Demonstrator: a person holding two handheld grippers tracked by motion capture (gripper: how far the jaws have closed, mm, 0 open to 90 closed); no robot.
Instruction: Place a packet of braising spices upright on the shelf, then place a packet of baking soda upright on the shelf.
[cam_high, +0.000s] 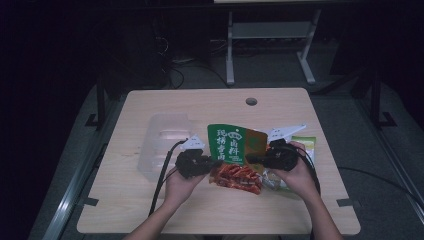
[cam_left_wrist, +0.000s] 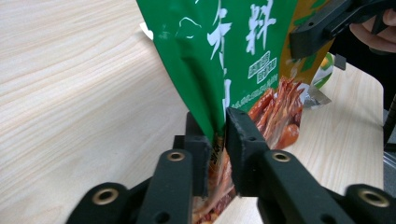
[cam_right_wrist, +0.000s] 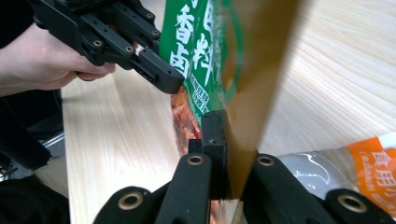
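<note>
Pinched in both claws, left claw (cam_left_wrist: 219, 144) on one side edge and right claw (cam_right_wrist: 229, 149) on the other, the green seasoning packet (cam_high: 234, 145) stands above the counter (cam_high: 150, 200); thin, light, slick film, best gripped at its flat edge seams.

table: we saw pale wood (cam_high: 150, 210), round hole (cam_high: 251, 101) at far edge | left: clear plastic tray (cam_high: 162, 142) | right: white-green packet (cam_high: 306, 144) | beyond: metal desk frame (cam_high: 270, 40)
</note>
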